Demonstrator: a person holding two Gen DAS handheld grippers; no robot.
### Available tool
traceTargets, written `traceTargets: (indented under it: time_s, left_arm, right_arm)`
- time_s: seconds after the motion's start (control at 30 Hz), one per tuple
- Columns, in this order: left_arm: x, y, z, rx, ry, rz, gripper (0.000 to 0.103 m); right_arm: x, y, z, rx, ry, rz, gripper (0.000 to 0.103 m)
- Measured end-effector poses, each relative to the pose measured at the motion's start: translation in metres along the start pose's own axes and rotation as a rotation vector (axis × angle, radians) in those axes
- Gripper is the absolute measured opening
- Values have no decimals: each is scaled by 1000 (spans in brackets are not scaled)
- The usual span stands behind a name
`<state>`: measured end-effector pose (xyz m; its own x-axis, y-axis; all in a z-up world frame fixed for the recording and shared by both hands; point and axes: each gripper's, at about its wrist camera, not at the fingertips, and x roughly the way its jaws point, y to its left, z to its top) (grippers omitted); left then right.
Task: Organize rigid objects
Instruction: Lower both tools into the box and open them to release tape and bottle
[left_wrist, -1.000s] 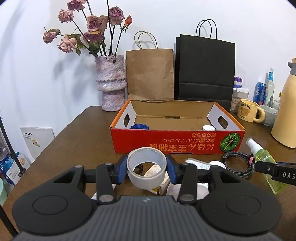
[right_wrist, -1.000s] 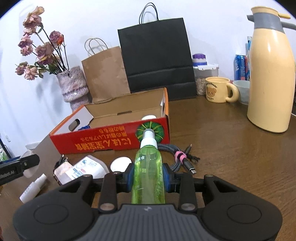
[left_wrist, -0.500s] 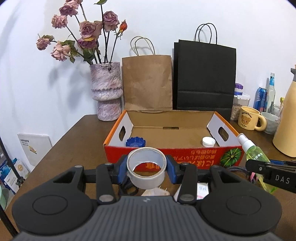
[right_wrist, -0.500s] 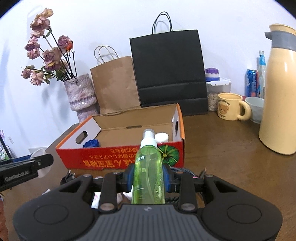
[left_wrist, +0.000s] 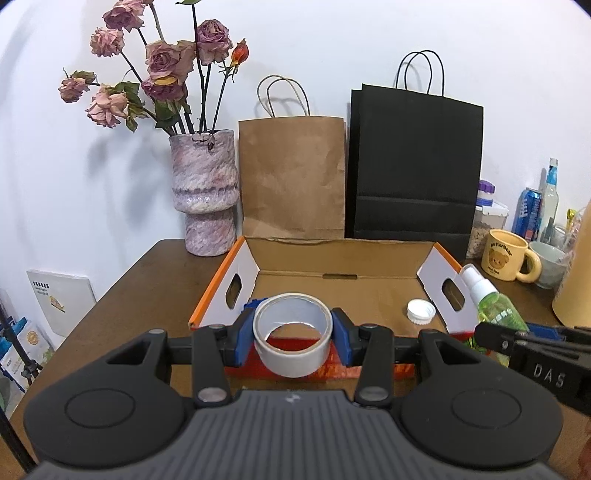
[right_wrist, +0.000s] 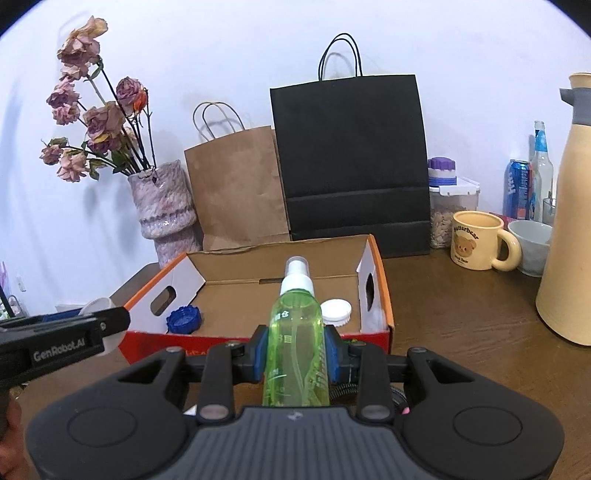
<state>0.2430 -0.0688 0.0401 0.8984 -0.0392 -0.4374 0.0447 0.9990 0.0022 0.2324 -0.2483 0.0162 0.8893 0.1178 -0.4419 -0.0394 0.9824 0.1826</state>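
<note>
Carrying stage: both hands hold a thing at the near edge of the cardboard box, neither yet let go; I judge this the moment just ahead of two drops
Left gripper: its blue fingers are clamped on the outer wall of the tape roll; the roll is held with its hole facing up, over the red front wall of the box
Right gripper: fingers pinched tight on the body of the green spray bottle; the bottle points forward, white nozzle toward the box, its tip over the near part of the box floor
Done so far: a blue cap lies in the near left corner of the box and a white cap near the right wall; both rest on the box floor, well apart
In hand: tape roll and spray bottle, two things that count as nearly placed, not placed
Left outside: a coiled dark cable shows under the right gripper on the counter; whatever else lies before the box is hidden behind the two grippers, so I cannot tell how much is left
Room in box: most of the floor is bare; space seems no problem
Bystanders: vase, paper bags, bear mug and flask stand behind and beside the box; I take them as no part of the sorting
</note>
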Motion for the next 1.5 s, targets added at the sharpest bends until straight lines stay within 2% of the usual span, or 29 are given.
traceTargets:
  time_s: [0.77,1.5]
  left_arm:
    - [69,-8,37,-47,-7,8,45]
    - [139,-9,51,-15,40,52,45]
  right_arm:
    - [62,1,35,14,-28,-6,30]
    - [139,10,51,-35,30,-5,30]
